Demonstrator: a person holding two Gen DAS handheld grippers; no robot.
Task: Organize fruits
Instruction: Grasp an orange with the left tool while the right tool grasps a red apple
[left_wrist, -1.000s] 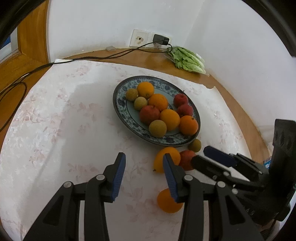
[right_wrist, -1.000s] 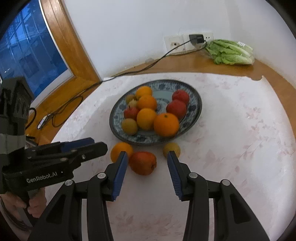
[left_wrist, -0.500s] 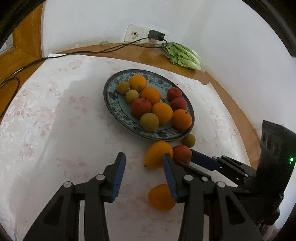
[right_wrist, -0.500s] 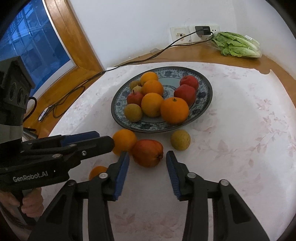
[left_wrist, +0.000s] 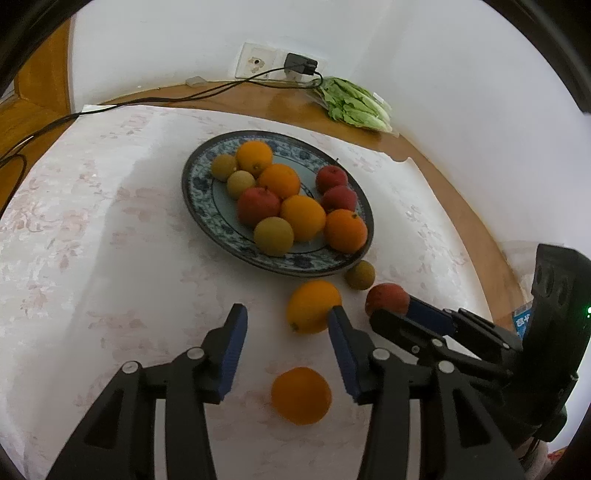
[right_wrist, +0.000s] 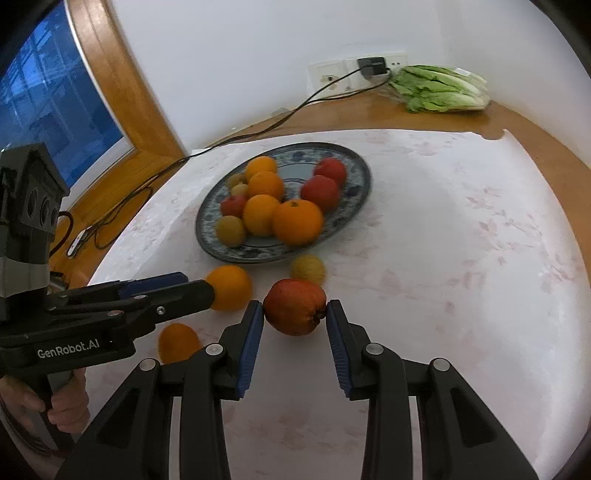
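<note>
Between tool pads, red apple (right_wrist: 294, 307)

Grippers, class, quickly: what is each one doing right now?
Left gripper: opening, nothing between its fingers.
Right gripper: closing, fingers touching the red apple.
</note>
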